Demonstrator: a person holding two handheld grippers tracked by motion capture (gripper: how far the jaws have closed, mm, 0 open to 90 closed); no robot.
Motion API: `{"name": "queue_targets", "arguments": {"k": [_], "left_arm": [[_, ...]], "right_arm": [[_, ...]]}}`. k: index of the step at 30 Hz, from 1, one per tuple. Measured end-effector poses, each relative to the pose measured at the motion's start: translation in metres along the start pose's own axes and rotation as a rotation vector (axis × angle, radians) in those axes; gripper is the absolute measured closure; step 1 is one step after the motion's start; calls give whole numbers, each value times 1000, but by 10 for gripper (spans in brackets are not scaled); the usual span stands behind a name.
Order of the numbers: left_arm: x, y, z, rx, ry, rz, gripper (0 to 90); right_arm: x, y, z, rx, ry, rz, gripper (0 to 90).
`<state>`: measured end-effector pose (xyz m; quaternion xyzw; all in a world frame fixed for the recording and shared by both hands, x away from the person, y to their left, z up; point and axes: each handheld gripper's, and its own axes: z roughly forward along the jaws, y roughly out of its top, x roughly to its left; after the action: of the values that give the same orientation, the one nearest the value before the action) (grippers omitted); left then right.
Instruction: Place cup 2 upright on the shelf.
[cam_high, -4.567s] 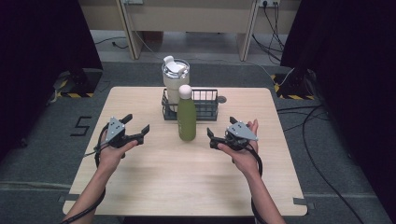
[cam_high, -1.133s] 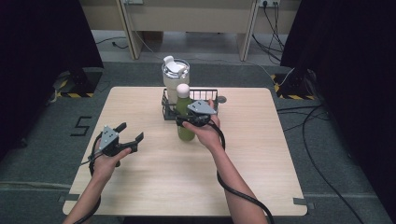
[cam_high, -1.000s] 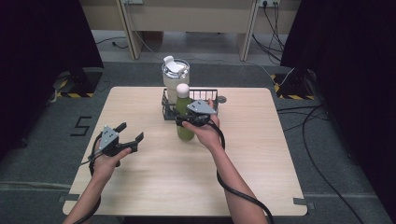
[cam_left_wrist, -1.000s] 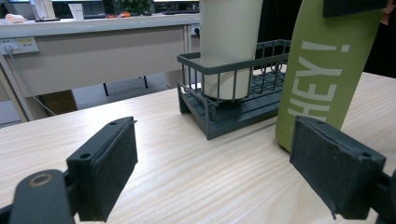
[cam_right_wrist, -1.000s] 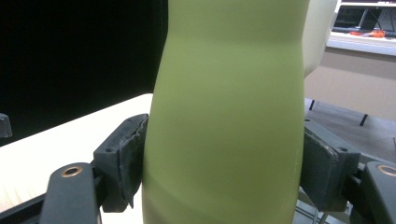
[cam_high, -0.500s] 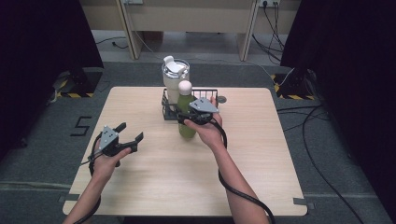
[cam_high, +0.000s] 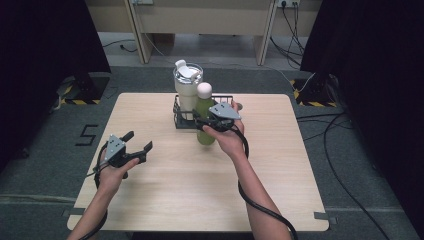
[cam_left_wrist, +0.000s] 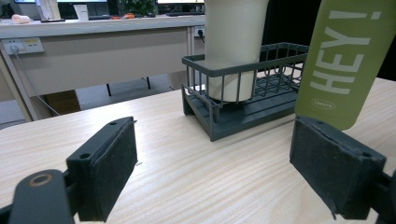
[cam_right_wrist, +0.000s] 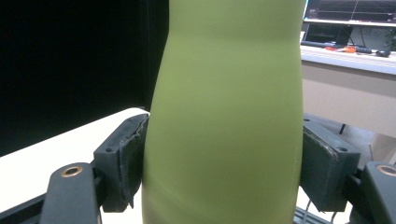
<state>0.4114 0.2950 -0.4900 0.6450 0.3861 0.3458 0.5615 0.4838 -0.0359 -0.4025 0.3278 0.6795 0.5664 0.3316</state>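
Green bottle (cam_high: 204, 127) upright, clamped between the pads of the right gripper (cam_high: 216, 117), just in front of the wire rack (cam_high: 180, 120). Versus half a second ago it leans a bit and its white cap (cam_high: 204, 90) sits higher against the cream tumbler (cam_high: 187, 90) in the rack. Right gripper view: both pads (cam_right_wrist: 122, 158) pressed on the bottle's sides. Left gripper (cam_high: 131, 151) unmoved, jaws wide apart, holding nothing, well left of the bottle. Left gripper view adds the white "HEY!" lettering (cam_left_wrist: 345, 46) and the bottle's base off the table (cam_left_wrist: 187, 163).
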Motion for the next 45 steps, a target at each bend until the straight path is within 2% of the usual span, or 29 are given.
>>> {"name": "queue_targets", "arguments": {"k": [15,45], "left_arm": [[1,-1,0,5,5,-3,142],[0,-2,1,6,6,-5,143]], "right_arm": [[-14,7,-8,-6,-39,-9,259],[-40,19,-17,-27,-126,11,260]]}}
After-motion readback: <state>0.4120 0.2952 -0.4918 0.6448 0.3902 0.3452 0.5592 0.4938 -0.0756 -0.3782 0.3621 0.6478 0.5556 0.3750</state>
